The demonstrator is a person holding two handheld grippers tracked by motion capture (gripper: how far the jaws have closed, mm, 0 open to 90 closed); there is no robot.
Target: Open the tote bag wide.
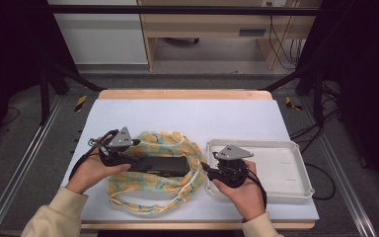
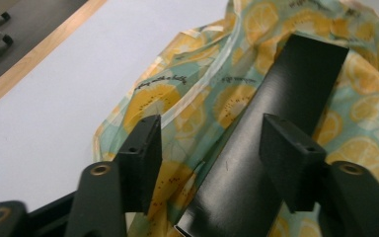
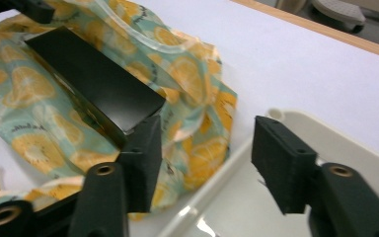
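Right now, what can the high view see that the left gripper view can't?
The high view alone takes in the white tray, both hands holding their tools, the left tool and the right tool, and the room beyond the table. The left gripper view alone gives a close look at small writing printed on the lemon-pattern bag. Both share that bag, the black box lying on it, and the white tabletop.

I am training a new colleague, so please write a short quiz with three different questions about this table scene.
1. True or false: the black box lies on the lemon-print bag.
2. What stands to the right of the bag? A) a white tray B) a red bowl C) a stack of books
3. Fill in: the jaws of the left gripper and the right gripper are both ____.

Key: 1 true. 2 A, the white tray. 3 open.
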